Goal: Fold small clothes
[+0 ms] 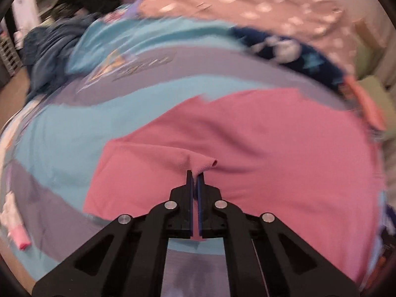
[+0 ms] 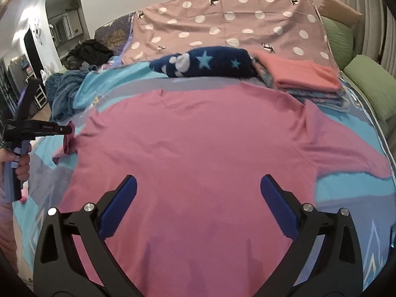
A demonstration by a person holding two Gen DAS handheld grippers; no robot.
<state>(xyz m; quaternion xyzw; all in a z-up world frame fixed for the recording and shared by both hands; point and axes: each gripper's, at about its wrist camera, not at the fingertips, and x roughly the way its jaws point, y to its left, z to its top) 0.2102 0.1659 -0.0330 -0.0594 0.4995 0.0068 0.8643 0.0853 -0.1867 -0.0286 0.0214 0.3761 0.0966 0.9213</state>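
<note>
- Two grippers over a bed (image 2: 354, 180) with a blue-and-grey patterned cover.
- Pink shirt (image 2: 193, 148) lies spread flat across the middle of the bed, one sleeve reaching toward the right edge in the right wrist view.
- Left gripper (image 1: 196, 173): jaws closed tight on a pinch of the pink shirt's fabric at its left side; a small fold of cloth bunches up just past the fingertips. In the right wrist view the same gripper (image 2: 70, 130) sits at the far left, held by a hand (image 2: 21, 163), with the shirt's corner lifted a little off the cover.
- Right gripper (image 2: 198, 185): jaws spread wide, blue pads (image 2: 118, 208) well apart, nothing between them; it hangs above the near part of the shirt, contact with the cloth not clear.
- Behind the shirt: a navy plush item with stars (image 2: 205, 65), and just beside it on the right a stack of folded clothes (image 2: 304, 79), salmon piece on top.
- Farther back, a mauve polka-dot sheet (image 2: 230, 27).
- Green pillows (image 2: 371, 86) along the right edge.
- Crumpled blue cloth (image 2: 65, 91) and a dark heap (image 2: 90, 50) at the left.
- Left wrist view is motion-blurred.
</note>
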